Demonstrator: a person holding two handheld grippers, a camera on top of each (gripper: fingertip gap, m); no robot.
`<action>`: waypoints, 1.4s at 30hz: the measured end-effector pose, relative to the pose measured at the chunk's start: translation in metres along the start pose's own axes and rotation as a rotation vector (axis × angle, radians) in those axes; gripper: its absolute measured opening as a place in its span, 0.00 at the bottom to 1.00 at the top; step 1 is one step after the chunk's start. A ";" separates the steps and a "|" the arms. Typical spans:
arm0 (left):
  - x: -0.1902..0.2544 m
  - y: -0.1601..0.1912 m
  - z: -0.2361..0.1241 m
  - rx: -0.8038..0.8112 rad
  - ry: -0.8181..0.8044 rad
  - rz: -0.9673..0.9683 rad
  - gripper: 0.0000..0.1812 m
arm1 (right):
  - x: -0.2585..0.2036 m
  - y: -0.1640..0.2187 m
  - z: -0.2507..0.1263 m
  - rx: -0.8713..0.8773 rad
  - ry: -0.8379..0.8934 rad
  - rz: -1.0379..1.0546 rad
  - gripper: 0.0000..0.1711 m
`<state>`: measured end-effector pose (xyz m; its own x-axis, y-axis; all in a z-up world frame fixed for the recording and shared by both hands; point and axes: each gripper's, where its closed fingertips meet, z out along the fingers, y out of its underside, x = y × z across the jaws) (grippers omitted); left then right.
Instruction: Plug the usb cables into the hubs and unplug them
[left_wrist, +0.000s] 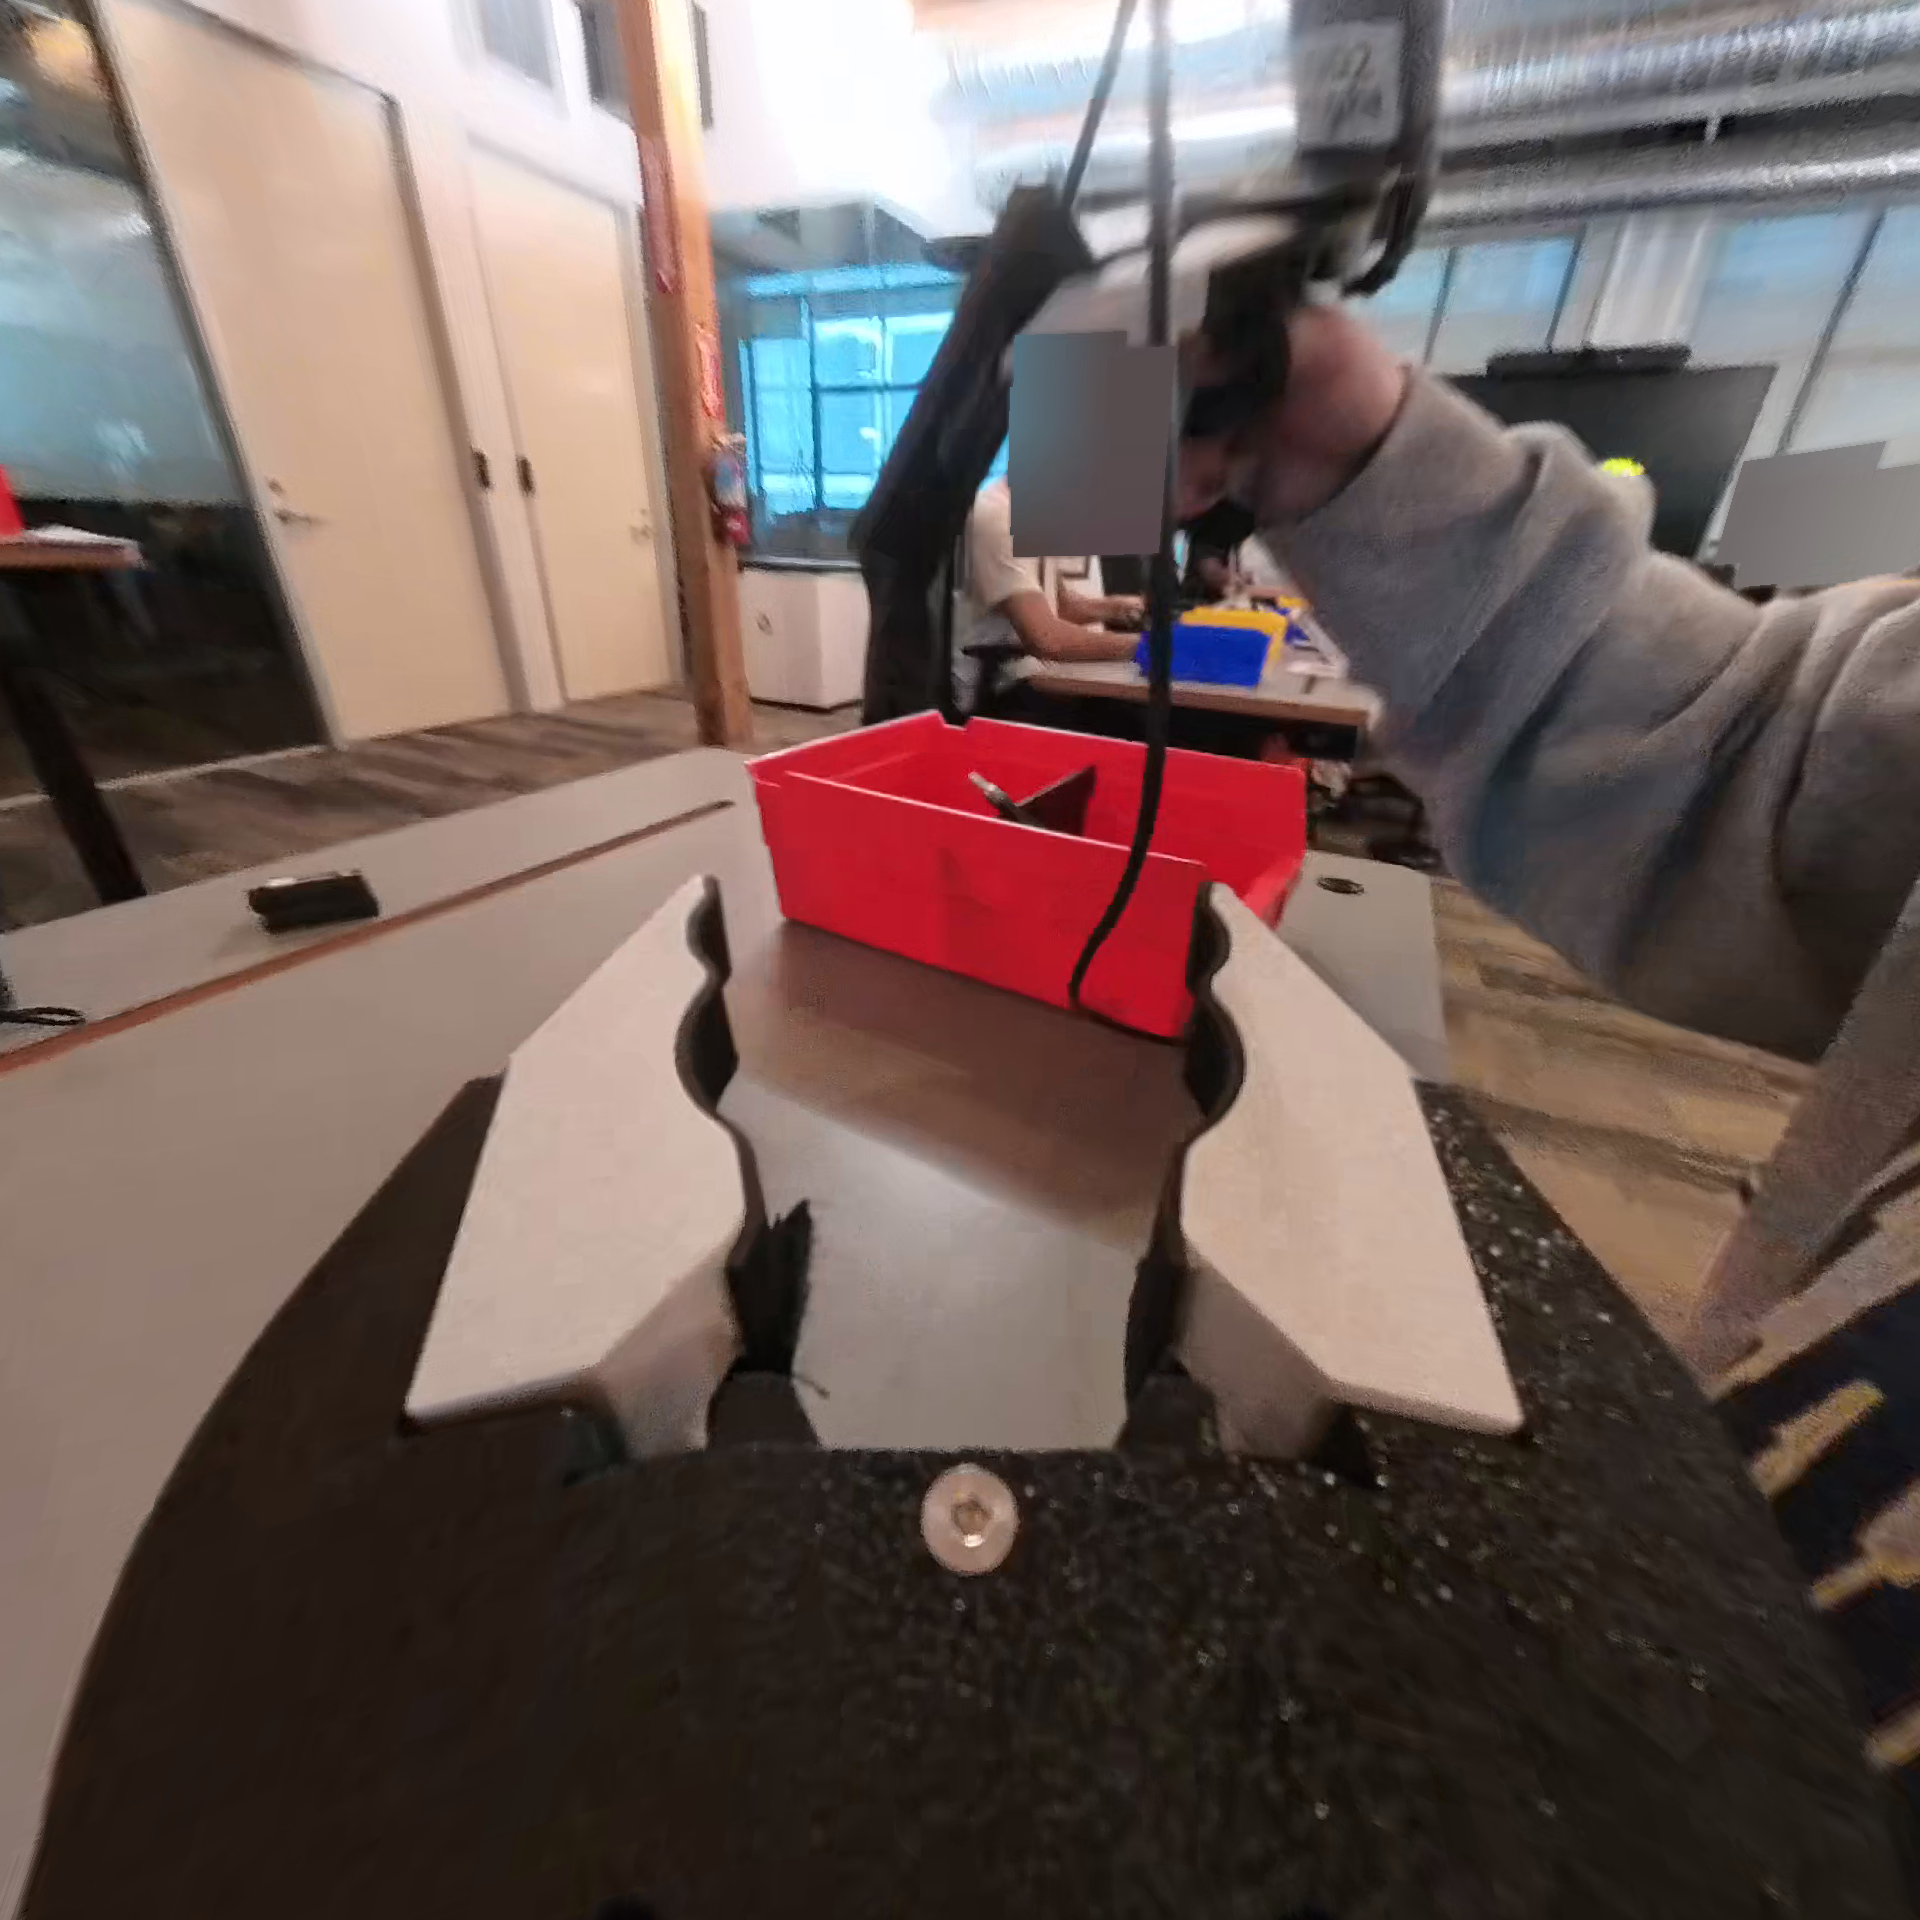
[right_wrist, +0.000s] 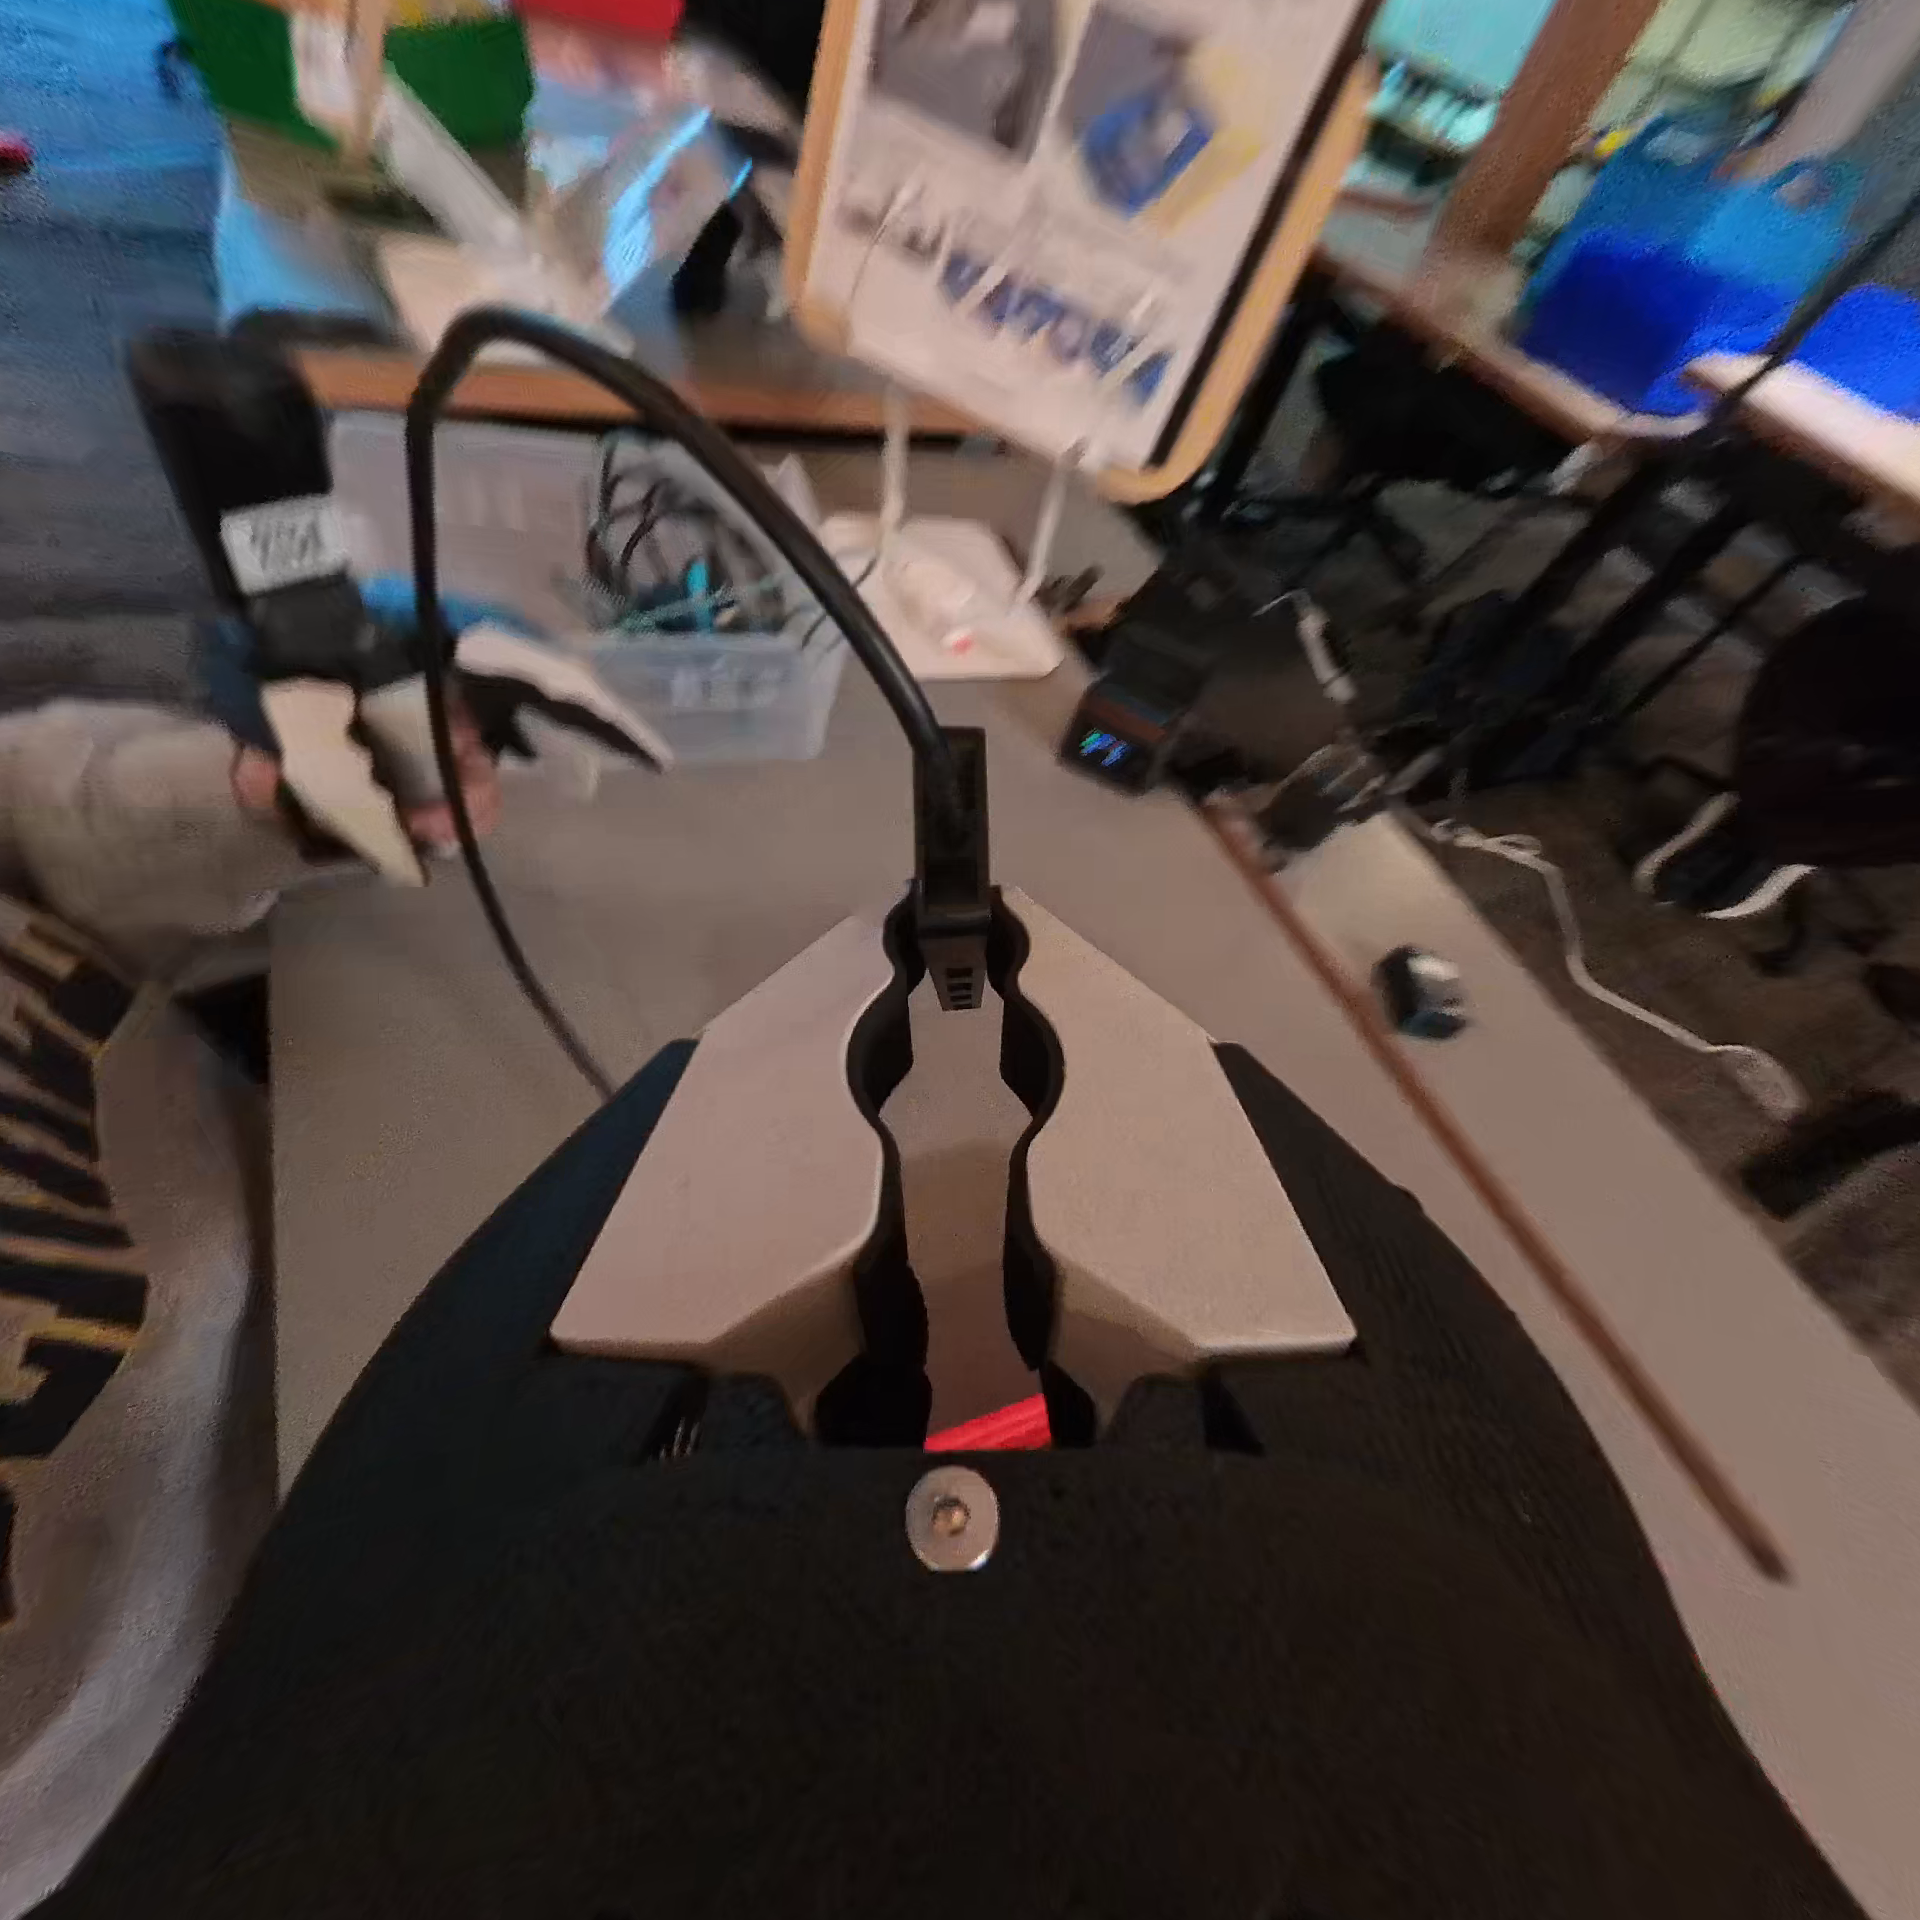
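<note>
Bin (left_wrist: 977, 883) sits on table (left_wrist: 260, 1091), ahead of left gripper (left_wrist: 961, 956). Cable (left_wrist: 1143, 810) hangs in front of the bin's right side, down from right gripper (left_wrist: 1039, 312) above. Small hub (left_wrist: 312, 899) on the table, left of the bin, well apart. Plug (right_wrist: 951, 831) sits between the right fingers (right_wrist: 790, 1122).

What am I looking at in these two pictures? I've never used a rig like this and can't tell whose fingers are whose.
Each picture comes from a camera mounted on a hand-held two-finger gripper, looking forward along its pale grey fingers. In the left wrist view, the left gripper is open and empty above a dark table. Ahead stands a red plastic bin, with a thin black cable hanging in front of it. A small black block lies on the grey surface to the left. In the right wrist view, the right gripper is raised and pinches the black plug of that cable at its fingertips. The other gripper shows farther off on the left.
</note>
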<state>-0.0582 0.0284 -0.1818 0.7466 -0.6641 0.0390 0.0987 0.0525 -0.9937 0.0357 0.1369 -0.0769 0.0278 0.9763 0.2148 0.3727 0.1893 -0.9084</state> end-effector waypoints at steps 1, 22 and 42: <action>-0.004 0.001 -0.002 0.018 -0.017 0.001 0.48 | 0.016 -0.019 -0.014 0.024 0.041 -0.003 0.05; -0.035 0.063 0.002 -0.141 -0.193 0.042 0.37 | 0.201 -0.318 -0.245 0.068 0.870 -0.119 0.05; -0.032 0.086 0.005 -0.260 -0.185 0.038 0.38 | 0.285 -0.191 -0.283 -0.238 1.131 0.065 0.05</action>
<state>-0.0704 0.0582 -0.2675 0.8558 -0.5173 -0.0041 -0.0853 -0.1332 -0.9874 0.2349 0.3496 0.2593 0.8225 0.3092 0.4775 0.5019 0.0004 -0.8649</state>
